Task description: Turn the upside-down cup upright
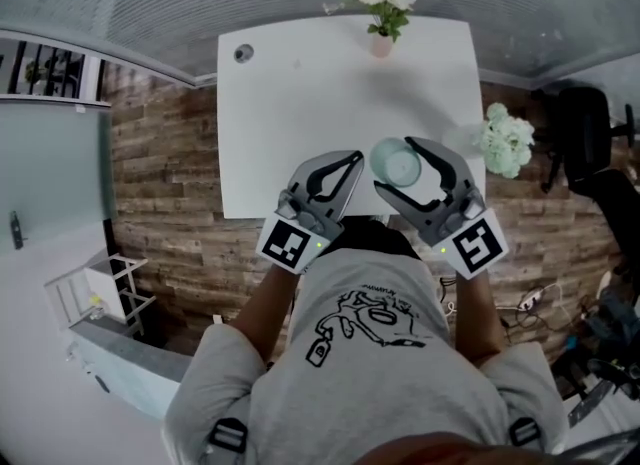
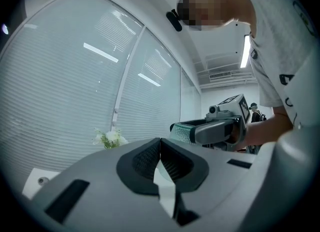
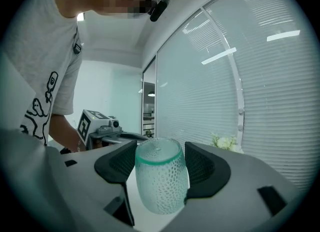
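Your right gripper (image 3: pixel 160 148) pinches the cup (image 3: pixel 159 176) above the table's (image 1: pixel 280 133) near edge, base apparently up

Its jaws stand wide, pads against the cup's dimpled sides. The cup's long axis runs straight up and down, crosswise to jaws that point about level. The clear end above the green band looks like the closed base, so I judge it not yet turned. The turn falls to your right hand: rolling that wrist should bring the mouth up, and the cup seems lifted off the table with room to swing. Your left gripper (image 2: pixel 160 143), jaws pressed together on nothing, hovers over the same near edge, a little further toward the table's left, so hold it out of the swing
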`<control>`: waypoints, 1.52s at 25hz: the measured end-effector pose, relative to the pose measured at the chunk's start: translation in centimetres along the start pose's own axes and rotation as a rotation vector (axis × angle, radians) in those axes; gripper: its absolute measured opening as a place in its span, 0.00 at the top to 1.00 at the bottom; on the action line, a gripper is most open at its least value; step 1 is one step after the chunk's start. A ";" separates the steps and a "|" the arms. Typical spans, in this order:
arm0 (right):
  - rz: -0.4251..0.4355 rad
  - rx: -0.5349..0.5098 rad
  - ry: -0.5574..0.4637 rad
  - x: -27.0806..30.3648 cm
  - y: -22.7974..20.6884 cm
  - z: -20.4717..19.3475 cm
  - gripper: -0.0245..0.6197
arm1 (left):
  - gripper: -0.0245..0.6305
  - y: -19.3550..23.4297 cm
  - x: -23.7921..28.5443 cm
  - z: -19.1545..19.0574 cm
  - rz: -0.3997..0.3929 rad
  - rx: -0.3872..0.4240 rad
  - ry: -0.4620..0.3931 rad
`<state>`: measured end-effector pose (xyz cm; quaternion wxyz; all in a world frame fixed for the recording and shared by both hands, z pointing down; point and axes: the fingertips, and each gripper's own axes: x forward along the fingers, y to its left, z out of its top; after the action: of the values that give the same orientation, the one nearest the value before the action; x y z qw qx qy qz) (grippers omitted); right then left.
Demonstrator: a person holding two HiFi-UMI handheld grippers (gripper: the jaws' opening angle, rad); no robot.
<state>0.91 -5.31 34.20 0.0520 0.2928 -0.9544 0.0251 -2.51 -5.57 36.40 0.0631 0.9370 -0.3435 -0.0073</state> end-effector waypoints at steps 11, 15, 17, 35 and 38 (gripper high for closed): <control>0.005 -0.024 -0.015 -0.3 0.2 3.6 0.47 | 0.96 -0.6 -0.3 2.8 -0.012 0.019 -0.027; 0.010 -0.029 -0.026 -0.4 0.1 4.7 0.47 | 0.96 -1.0 -0.2 3.4 -0.021 0.018 -0.036; 0.014 -0.036 -0.028 -0.5 0.2 5.2 0.47 | 0.96 -1.3 -0.2 3.6 -0.026 0.017 -0.041; 0.038 -0.034 -0.055 -0.8 0.4 7.6 0.47 | 0.96 -0.5 0.0 5.9 -0.010 0.056 -0.088; 0.038 -0.011 -0.057 -0.7 0.1 7.3 0.47 | 0.96 -0.3 0.2 5.8 -0.009 0.054 -0.084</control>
<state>0.77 -5.42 26.88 0.0261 0.2750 -0.9610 0.0123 -2.55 -6.12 30.59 0.0232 0.9388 -0.3415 -0.0378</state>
